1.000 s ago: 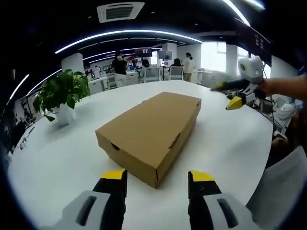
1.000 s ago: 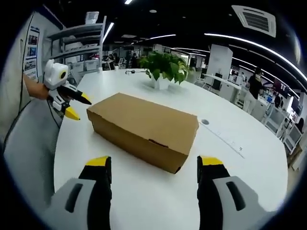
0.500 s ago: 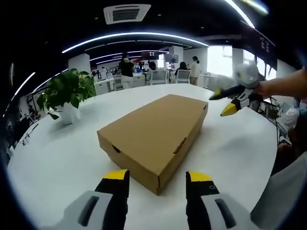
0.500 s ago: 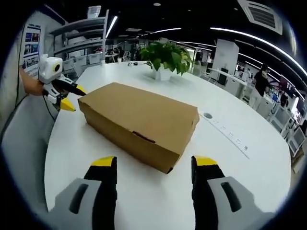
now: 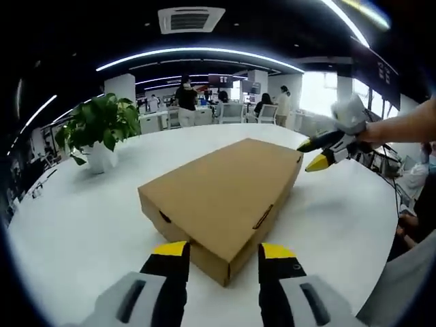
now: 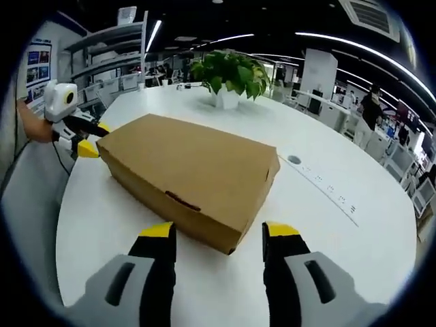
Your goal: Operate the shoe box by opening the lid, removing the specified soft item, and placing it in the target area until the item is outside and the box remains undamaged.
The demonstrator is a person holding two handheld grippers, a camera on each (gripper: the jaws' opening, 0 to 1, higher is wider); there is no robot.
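Note:
A closed brown cardboard shoe box [image 5: 225, 191] lies lid down on the white round table [image 5: 75, 225]. My left gripper [image 5: 221, 251] is open, its yellow-tipped jaws straddling the box's near corner. At the box's far right end the right gripper [image 5: 315, 153] hovers, held by a hand. In the right gripper view the same box [image 6: 191, 170] lies close ahead, and my right gripper [image 6: 218, 230] is open around its near corner. The left gripper [image 6: 87, 139] sits at the box's far left end. Whatever the box holds is hidden.
A potted green plant [image 5: 99, 129] stands on the table's far side, the same plant [image 6: 228, 75] beyond the box in the right gripper view. A round cable port [image 6: 293, 160] and a strip lie right of the box. People and desks fill the office behind.
Both grippers have moved in toward the box, which now looks larger. Each pair of jaws has narrowed slightly around a box corner. The box has not moved.

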